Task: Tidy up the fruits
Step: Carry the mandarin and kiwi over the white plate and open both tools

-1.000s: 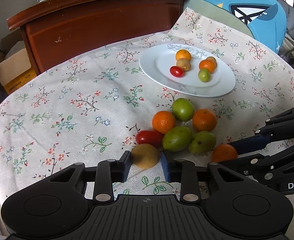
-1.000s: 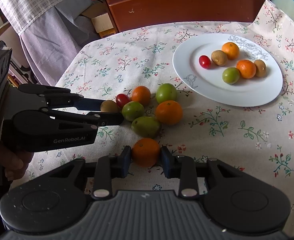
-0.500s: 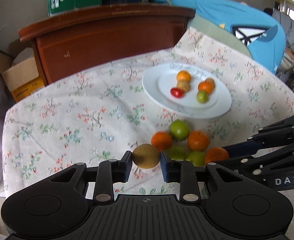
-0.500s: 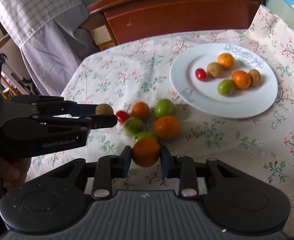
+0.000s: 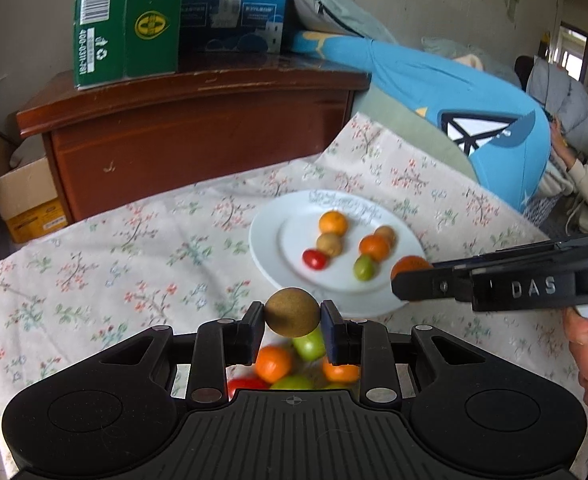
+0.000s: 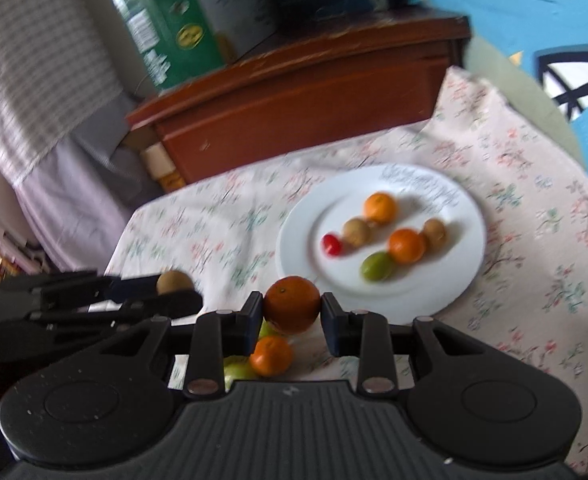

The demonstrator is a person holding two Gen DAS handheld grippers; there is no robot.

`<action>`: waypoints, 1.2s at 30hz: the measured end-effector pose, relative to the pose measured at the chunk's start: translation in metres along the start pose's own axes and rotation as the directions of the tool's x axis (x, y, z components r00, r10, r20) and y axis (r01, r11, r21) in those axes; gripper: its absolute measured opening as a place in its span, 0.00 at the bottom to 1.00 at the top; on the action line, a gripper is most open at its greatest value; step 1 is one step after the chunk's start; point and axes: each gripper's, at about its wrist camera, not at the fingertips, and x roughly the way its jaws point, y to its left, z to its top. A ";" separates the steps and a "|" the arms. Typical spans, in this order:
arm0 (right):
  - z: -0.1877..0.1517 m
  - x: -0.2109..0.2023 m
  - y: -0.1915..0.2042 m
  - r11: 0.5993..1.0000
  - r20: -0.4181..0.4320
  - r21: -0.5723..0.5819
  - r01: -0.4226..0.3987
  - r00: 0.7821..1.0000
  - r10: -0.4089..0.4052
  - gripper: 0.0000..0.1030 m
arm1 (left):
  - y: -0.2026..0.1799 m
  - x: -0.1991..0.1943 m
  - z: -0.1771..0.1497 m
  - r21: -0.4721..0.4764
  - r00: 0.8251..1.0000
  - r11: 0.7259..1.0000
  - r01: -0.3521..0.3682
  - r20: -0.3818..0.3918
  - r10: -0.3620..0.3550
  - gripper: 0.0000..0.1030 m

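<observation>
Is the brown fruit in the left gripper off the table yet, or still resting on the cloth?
Off the table. The brown fruit is clamped between the left gripper fingers, with the loose fruits on the cloth showing beneath it.

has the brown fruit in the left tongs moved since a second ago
Yes: the brown fruit was on the cloth beside the pile; now it is lifted, nearer the plate.

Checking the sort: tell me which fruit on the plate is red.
The small red tomato at the left end of the white plate, beside a brown fruit. The others there are orange, brown or green.
</observation>
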 end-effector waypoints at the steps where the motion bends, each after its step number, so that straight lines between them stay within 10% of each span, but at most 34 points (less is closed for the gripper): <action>1: 0.003 -0.001 -0.003 1.000 0.009 0.010 0.006 1.000 -0.006 0.30 | -0.001 0.001 0.002 -0.005 1.000 1.000 0.004 0.004 -0.004 0.27; 36: 0.047 0.060 -0.066 0.981 0.010 0.167 0.102 0.994 -0.105 0.33 | -0.020 0.093 0.019 -0.089 0.998 0.996 0.028 -0.057 -0.033 0.27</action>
